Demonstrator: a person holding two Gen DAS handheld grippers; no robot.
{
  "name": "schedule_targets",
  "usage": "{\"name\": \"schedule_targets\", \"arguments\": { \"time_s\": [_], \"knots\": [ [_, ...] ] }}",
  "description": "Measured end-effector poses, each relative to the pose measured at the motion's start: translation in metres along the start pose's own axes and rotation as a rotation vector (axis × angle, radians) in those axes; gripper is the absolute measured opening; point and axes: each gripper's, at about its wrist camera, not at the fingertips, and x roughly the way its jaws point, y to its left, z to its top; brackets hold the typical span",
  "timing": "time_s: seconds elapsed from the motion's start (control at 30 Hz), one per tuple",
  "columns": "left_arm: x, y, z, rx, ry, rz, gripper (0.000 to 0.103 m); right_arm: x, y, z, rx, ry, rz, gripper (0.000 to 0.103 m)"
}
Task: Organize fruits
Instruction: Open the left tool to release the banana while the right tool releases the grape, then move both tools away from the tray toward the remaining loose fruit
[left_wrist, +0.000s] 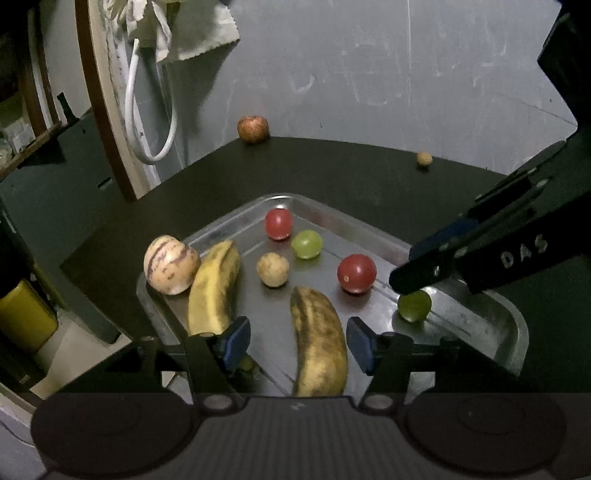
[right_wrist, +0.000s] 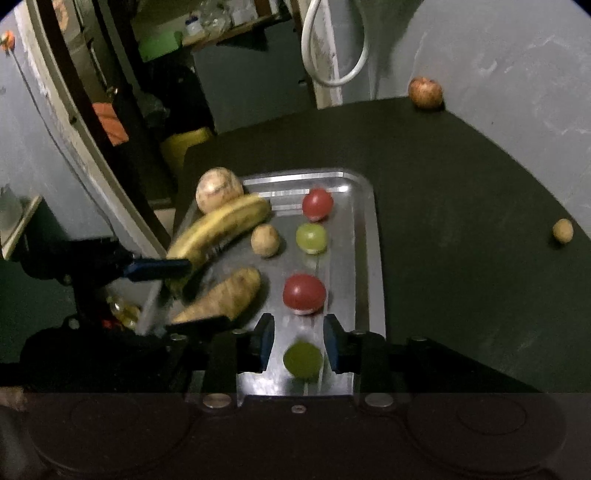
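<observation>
Straddling a spotted banana (left_wrist: 320, 343) with pads clear of its sides, left gripper (left_wrist: 297, 343) open at the near end of the metal tray (left_wrist: 513, 332), a second banana (left_wrist: 216, 284) and a striped round fruit (left_wrist: 170, 264) crowding the left rim. Flanking a green grape (right_wrist: 303, 359) with narrow jaws and slim gaps either side, right gripper (right_wrist: 299, 345) low by the tray's near right edge, two red tomatoes (right_wrist: 304, 291), another grape (right_wrist: 311, 238) and a small tan fruit (right_wrist: 265, 240) lined up ahead. Leaving bare dark tabletop (right_wrist: 461, 221) right of the tray, only an apple (right_wrist: 425, 92) and a small nut-like fruit (right_wrist: 563, 230) near the far wall edge.
</observation>
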Motion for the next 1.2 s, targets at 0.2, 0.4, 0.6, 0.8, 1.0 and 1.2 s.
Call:
{"name": "schedule_targets", "arguments": {
  "time_s": [0.2, 0.4, 0.6, 0.8, 1.0, 1.2],
  "knots": [
    [-0.009, 0.003, 0.007, -0.02, -0.026, 0.001, 0.068, -0.029, -0.001, 0.016, 0.052, -0.087, 0.016, 0.042],
    [-0.019, 0.004, 0.016, -0.047, -0.057, -0.007, 0.079, -0.051, 0.003, 0.026, 0.055, -0.147, 0.016, 0.063],
    [-0.028, 0.001, 0.021, -0.056, -0.081, -0.003, 0.089, -0.062, 0.01, 0.022, 0.053, -0.168, 0.013, 0.079],
    [-0.041, 0.002, 0.023, -0.077, -0.109, 0.004, 0.098, -0.082, 0.017, 0.018, 0.06, -0.21, 0.034, 0.09],
    [-0.055, 0.0, 0.031, -0.107, -0.128, 0.015, 0.102, -0.11, 0.017, 0.007, 0.093, -0.272, 0.049, 0.1],
    [-0.069, -0.015, 0.041, -0.098, -0.156, -0.013, 0.102, -0.147, 0.009, -0.015, 0.153, -0.351, 0.022, 0.101]
  ]
}}
